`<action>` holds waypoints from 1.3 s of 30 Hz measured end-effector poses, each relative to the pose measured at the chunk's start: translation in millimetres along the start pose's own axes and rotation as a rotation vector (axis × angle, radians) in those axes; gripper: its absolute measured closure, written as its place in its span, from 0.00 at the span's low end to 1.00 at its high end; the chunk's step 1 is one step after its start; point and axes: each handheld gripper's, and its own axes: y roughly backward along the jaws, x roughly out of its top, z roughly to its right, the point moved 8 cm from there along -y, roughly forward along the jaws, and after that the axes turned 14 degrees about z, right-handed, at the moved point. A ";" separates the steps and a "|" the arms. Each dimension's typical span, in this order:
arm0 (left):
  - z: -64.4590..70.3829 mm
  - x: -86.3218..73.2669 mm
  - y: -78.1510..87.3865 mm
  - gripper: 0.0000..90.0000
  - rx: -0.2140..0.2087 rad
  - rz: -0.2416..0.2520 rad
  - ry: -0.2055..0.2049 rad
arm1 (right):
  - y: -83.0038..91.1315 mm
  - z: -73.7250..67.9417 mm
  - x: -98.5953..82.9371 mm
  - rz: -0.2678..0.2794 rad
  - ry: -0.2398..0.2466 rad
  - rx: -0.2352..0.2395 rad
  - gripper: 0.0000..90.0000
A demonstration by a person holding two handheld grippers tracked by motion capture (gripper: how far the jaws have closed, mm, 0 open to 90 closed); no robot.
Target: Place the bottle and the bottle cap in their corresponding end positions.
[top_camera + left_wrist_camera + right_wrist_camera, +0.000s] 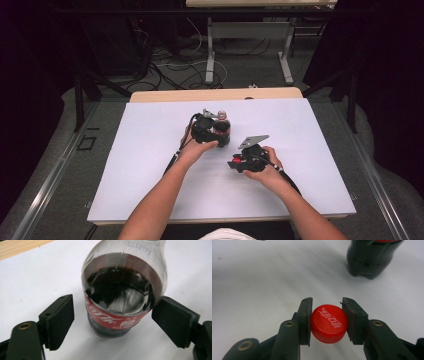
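Observation:
A cola bottle (222, 125) with a red label stands upright on the white sheet, uncapped and about half full of dark drink (122, 290). My left gripper (212, 131) is open, its jaws on either side of the bottle's lower body (112, 315); the left pad stands clear of it and the right pad sits close to it. My right gripper (237, 163) is shut on the red bottle cap (329, 323), held top side up just above the sheet (327, 305). In the right gripper view the bottle's base (368, 260) sits beyond the jaws, at the upper right.
A white sheet (150, 150) covers the wooden table (165, 95). Behind the table there are cables on the floor and the legs of a second table (210, 55). Dark curtains close in on both sides.

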 end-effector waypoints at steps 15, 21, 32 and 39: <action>-5.7 3.4 16.6 0.16 0.001 0.056 0.047 | -32.1 -38.2 -7.0 -0.040 0.049 0.104 0.68; -8.9 2.3 18.1 0.09 0.006 0.046 0.057 | -37.4 -44.2 -11.0 -0.027 0.079 0.130 0.68; -9.0 0.6 22.6 0.01 0.008 0.037 0.059 | -32.8 -44.3 -8.2 -0.023 0.053 0.158 0.47; -9.7 2.8 28.9 0.01 -0.002 0.049 0.060 | -24.8 -36.4 2.8 0.030 0.044 0.140 0.41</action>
